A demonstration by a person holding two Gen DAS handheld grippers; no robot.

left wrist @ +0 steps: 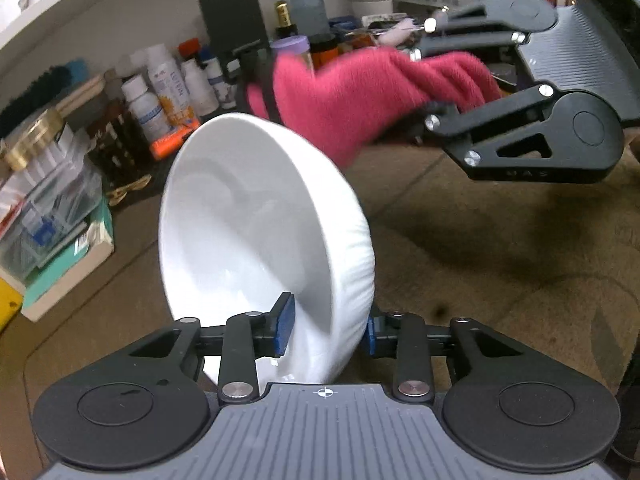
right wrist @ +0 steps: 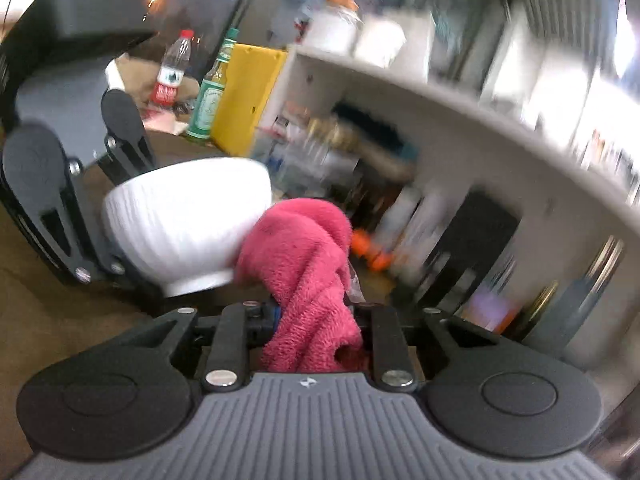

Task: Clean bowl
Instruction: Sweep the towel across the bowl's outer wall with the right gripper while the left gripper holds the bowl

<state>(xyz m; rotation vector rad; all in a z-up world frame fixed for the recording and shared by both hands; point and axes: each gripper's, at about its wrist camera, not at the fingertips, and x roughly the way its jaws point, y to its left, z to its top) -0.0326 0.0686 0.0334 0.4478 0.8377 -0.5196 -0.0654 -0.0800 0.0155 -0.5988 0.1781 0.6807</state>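
Two grippers in view, both loaded. Left gripper (left wrist: 330, 330): blue-padded fingers (left wrist: 285, 328) clamped across the wall of the white bowl (left wrist: 256, 236), one pad inside, one on the ribbed outside. Bowl is held tipped on its side above the brown table (left wrist: 480, 280), opening facing left in the left wrist view, foot toward the right. Inside looks clean and glossy from here.

Right gripper (right wrist: 316, 316): fingers closed on a pink cloth (right wrist: 308, 276), bunched up between them and spilling over the front. Pads themselves mostly hidden by the cloth. In the right wrist view the cloth touches the bowl's lower outer wall near the foot; in the left wrist view it hangs at the bowl's upper rim, on the far side. Whether it reaches inside the bowl I cannot tell.

Right wrist view is motion-blurred, background smeared.

Behind the bowl: white shelf (left wrist: 120, 32) over the table's back edge, a row of small white bottles (left wrist: 160, 88) under it, a black phone on a stand (left wrist: 234, 16), clear plastic boxes (left wrist: 48, 200) stacked at left. Right wrist view also shows a green glass bottle (right wrist: 210, 92), a red-capped water bottle (right wrist: 172, 68) and a yellow box (right wrist: 248, 96) at far left.
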